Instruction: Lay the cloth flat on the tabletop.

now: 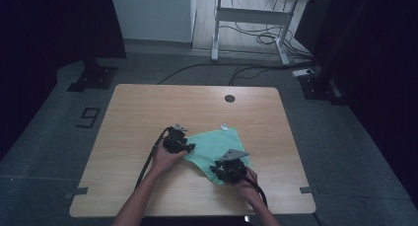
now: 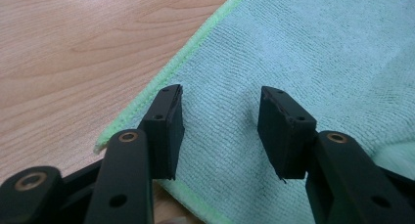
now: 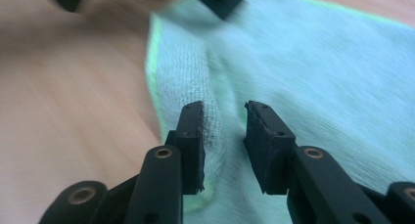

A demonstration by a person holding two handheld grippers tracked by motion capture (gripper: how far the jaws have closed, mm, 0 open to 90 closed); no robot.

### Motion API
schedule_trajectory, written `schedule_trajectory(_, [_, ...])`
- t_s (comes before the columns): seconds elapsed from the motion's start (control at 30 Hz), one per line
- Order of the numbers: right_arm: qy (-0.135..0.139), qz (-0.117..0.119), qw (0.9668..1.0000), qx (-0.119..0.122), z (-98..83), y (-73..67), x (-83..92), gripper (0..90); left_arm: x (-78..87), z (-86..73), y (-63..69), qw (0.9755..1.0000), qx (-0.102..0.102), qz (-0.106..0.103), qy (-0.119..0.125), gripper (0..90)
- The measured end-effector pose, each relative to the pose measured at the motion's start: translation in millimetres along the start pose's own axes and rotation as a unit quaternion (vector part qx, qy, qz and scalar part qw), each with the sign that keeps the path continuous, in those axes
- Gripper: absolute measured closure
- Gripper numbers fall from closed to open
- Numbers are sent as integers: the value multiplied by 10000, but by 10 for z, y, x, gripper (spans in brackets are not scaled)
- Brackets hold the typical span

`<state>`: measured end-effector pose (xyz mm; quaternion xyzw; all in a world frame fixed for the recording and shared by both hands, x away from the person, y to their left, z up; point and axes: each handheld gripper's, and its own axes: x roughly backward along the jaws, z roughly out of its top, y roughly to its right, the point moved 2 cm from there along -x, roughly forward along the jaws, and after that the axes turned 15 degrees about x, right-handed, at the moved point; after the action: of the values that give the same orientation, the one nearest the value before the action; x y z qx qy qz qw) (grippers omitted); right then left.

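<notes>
Green cloth (image 1: 217, 147) on wooden table (image 1: 148, 112); grey floor (image 1: 345, 137).

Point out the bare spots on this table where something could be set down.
The table is bare along its far edge by the round hole, and down its left and right sides. The near middle is crowded: green cloth, left gripper, right gripper.

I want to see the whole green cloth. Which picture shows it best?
The high view: the whole green cloth lies on the table, edges included. The left gripper view shows a sharp close-up of one bordered part; the right gripper view shows a blurred part with a raised fold.
</notes>
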<state>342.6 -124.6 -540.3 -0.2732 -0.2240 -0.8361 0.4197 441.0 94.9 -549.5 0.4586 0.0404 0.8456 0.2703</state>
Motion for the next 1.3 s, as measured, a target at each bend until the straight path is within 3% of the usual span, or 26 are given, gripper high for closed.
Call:
schedule_trajectory(0.07, [-51,11,9998,-176,-52,97,-31,665,1,0,1,10000,-1,5,-2,522])
schedule_trajectory(0.13, [-163,-163,9994,-276,-98,186,-54,655,0,-1,4,10000,-1,14,2,522])
schedule_trajectory(0.23, [-15,-262,9991,-347,-96,226,-4,656,-2,-1,6,10000,-6,17,10,522])
schedule_trajectory(0.37, [337,-149,9993,-109,20,85,139,670,-1,-1,3,10000,-8,10,7,522])
schedule_trajectory(0.5, [393,108,9991,113,93,-26,134,670,-4,-4,14,10000,-37,63,17,521])
schedule_trajectory(0.6, [288,163,9993,171,87,-46,80,670,-5,-5,16,10000,-48,69,17,521])
schedule_trajectory(0.63, [301,277,9990,191,81,-83,52,668,-4,-4,11,10000,-41,49,22,521])
schedule_trajectory(0.7, [426,298,9985,187,111,-132,87,657,-2,-2,3,10000,-18,9,12,522])
schedule_trajectory(0.8, [588,533,9967,151,186,-241,153,593,-2,-2,3,10000,-20,13,12,521])
schedule_trajectory(0.9, [386,540,9968,449,216,-402,119,555,-4,-5,15,10000,-51,65,18,521])
schedule_trajectory(1.07, [-22,519,9968,610,130,-517,-35,547,-5,-9,18,9999,-62,73,28,519])
schedule_trajectory(1.17, [-200,428,9966,680,91,-530,-80,603,-3,-7,10,10000,-48,39,25,520])
schedule_trajectory(1.2, [-329,399,9965,659,67,-506,-102,764,-3,-6,6,10000,-43,24,31,521])
schedule_trajectory(1.3, [41,577,9982,145,77,-311,-38,842,-2,-7,3,10000,-47,19,31,521])
